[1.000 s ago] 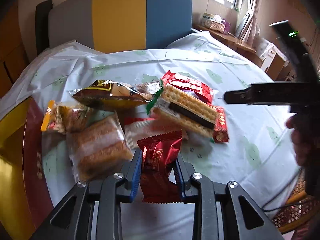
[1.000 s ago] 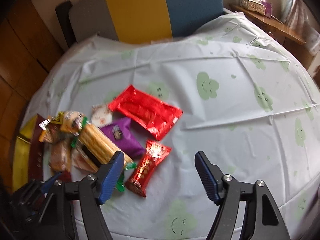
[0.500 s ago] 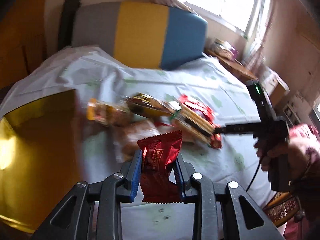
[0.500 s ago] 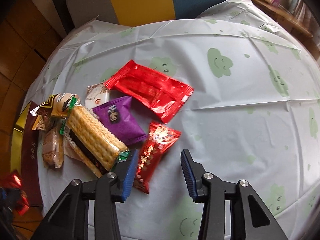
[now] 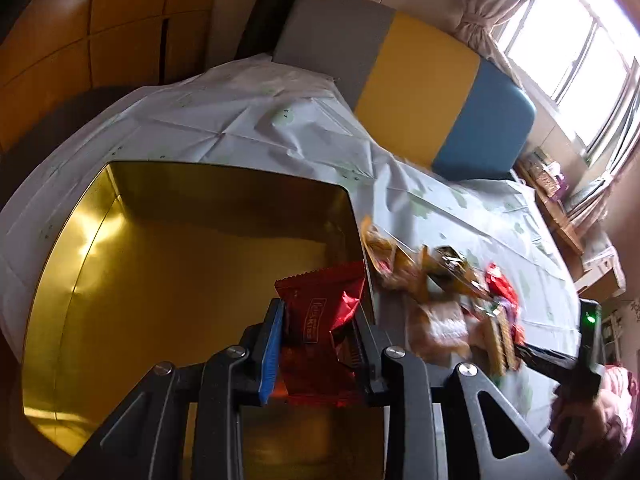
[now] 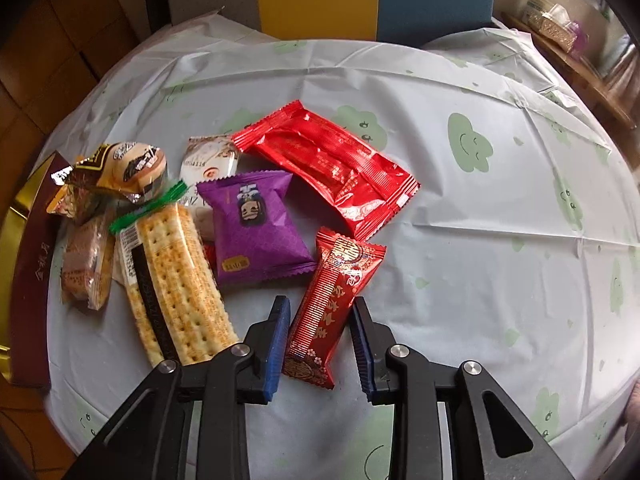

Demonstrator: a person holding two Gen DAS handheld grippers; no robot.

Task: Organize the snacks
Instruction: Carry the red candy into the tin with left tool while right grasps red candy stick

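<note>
The left tool [image 5: 318, 344] grips a crinkled, glossy red foil packet [image 5: 320, 312] above the shiny gold tin [image 5: 160, 280]. The right tool [image 6: 320, 336] is closing around a long, ribbed red wrapper [image 6: 336, 304] lying on the creased plastic-covered table [image 6: 480, 240], pads not yet pressing.

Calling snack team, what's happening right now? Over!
Left hand-held gripper shut on dark red packet, over the gold tin. Right hand-held gripper closing around patterned red packet. Nothing blocking. Over.
</note>
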